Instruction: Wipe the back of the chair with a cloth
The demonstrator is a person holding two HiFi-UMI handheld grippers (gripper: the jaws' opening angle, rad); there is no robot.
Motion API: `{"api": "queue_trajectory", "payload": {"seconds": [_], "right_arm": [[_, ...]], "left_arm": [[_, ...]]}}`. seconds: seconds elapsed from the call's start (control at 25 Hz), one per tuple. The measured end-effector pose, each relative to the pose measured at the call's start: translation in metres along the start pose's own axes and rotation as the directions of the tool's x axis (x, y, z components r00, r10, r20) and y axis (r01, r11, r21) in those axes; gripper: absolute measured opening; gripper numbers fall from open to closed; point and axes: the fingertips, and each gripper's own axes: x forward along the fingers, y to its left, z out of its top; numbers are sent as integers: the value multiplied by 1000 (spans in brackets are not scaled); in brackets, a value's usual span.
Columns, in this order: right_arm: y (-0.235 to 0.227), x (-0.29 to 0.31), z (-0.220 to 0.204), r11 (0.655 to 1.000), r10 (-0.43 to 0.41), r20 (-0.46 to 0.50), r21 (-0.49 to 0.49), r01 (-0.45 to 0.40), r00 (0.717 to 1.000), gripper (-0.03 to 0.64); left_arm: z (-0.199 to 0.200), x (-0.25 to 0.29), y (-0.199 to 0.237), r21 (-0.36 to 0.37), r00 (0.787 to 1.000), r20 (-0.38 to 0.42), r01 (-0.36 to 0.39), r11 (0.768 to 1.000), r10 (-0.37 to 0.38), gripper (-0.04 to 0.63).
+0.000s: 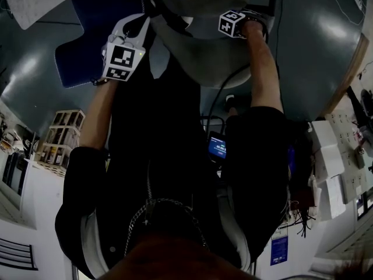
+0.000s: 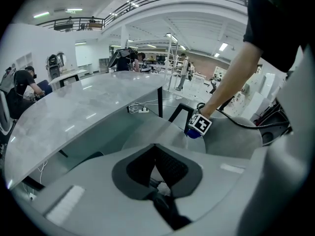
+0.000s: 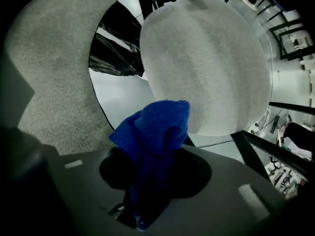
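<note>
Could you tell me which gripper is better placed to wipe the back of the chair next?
The right, probably: the right gripper is shut on the blue cloth, close by the grey chair back. The left gripper holds no cloth.

Blue cloth (image 3: pixel 155 132), pale grey chair back (image 3: pixel 206 63)

The left gripper (image 2: pixel 162 200) has its jaws closed together, with nothing between them. Ahead of the jaws and a little to the right, the right gripper (image 2: pixel 197 129) carries a blue cloth (image 2: pixel 192 134) at the gray chair back (image 2: pixel 236 139). To the left of the jaws a gray table (image 2: pixel 83 107) extends.
</note>
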Motion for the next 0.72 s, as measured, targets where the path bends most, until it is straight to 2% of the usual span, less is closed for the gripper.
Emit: {"api": "queue_trajectory", "payload": {"seconds": [0.2,0.48,0.72], "right_arm": [[29,5,12,997,73,6,2,-73,997,152],[60,5,35,992,117,14,-45,-116,993,152],[82,-6,73,984,169,100,-82,-161,981,152]], "left_arm": [[-2,-2,2,1,1000,-2,-4,1000,4,11],[-12,-3,2,-13,1000,-9,-10,1000,9,11],[-15,-6,5,-25,1000,-3,-11,1000,10,11]]}}
